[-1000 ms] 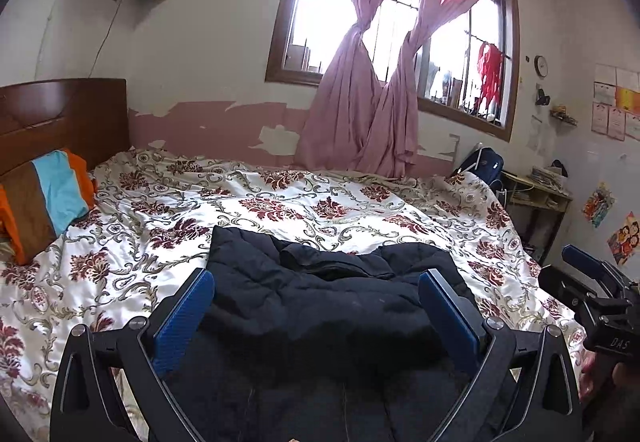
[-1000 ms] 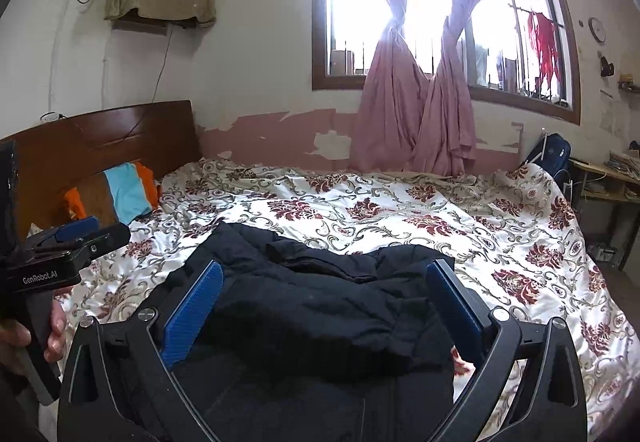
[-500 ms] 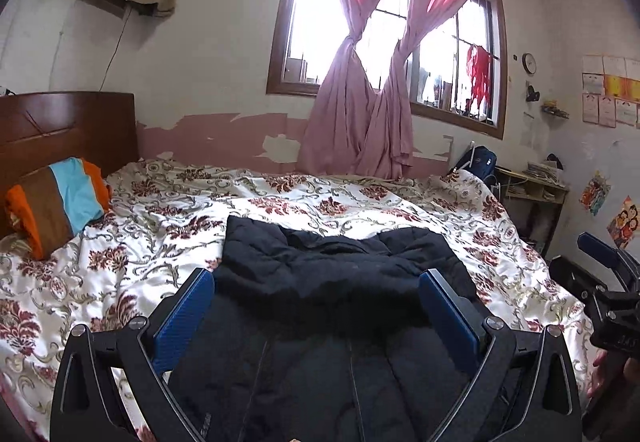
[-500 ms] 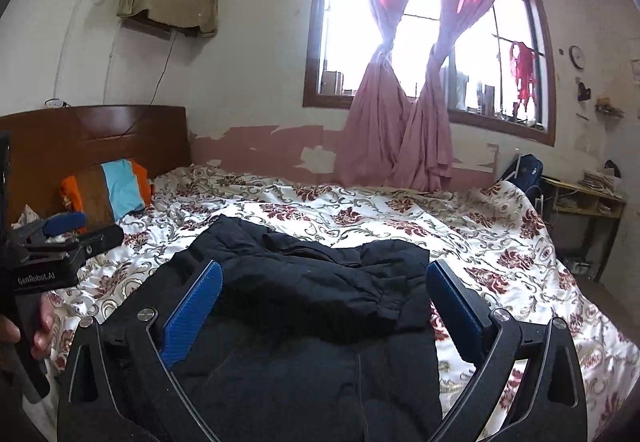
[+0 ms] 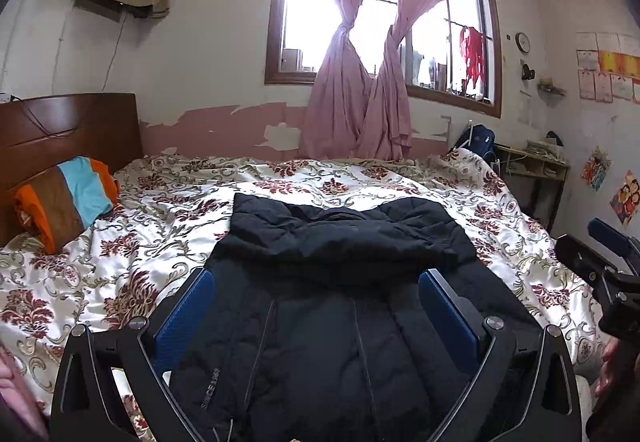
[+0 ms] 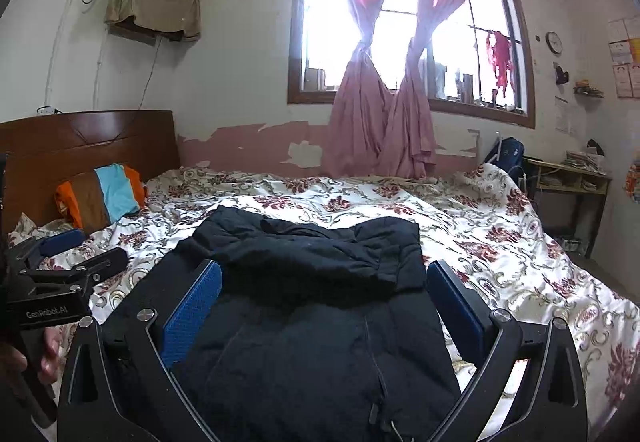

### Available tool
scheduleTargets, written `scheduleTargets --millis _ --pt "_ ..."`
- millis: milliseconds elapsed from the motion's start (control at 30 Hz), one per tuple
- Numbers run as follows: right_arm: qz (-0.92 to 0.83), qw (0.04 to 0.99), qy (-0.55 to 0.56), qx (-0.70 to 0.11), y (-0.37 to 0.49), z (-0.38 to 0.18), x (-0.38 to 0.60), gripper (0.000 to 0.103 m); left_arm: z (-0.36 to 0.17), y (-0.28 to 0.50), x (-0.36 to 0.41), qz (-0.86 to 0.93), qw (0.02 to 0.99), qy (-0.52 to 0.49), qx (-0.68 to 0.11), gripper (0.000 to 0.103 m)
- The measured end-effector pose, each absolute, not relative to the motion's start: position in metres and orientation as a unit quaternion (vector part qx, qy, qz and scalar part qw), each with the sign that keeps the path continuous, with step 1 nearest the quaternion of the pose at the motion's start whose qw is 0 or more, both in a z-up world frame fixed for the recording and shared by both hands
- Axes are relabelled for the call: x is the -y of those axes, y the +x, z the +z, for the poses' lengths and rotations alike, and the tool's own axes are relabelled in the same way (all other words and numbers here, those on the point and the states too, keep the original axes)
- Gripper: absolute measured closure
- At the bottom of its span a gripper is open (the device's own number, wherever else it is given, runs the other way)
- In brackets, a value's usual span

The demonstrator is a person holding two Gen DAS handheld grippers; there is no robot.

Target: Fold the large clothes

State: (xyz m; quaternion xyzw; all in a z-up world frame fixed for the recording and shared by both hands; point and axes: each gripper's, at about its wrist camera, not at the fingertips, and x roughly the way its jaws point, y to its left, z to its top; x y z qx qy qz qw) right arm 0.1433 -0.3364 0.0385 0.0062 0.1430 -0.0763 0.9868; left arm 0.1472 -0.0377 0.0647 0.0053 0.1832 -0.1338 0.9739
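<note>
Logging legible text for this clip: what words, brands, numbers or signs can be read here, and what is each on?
"GenRobot.AI": on the body of the left gripper, seen in the right wrist view.
Grey lettering on the black jacket, near its lower left edge: too blurred to read.
Wall clock: numerals too small to read.
Papers and posters on the right wall: text too small to read.

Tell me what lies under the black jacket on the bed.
The black jacket lies on the floral bedspread, which shows all around it. Whatever sits directly beneath the jacket is covered. Both claws are open and hold nothing.
</note>
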Motion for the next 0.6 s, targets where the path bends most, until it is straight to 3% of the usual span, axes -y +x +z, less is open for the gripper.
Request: scheduleTargets --millis 600 --pt "-0.1 0.98 0.036 -0.166 0.128 0.02 0.358 0.003 0.048 0.139 0.016 -0.107 0.971 -0.008 -0.212 0.0"
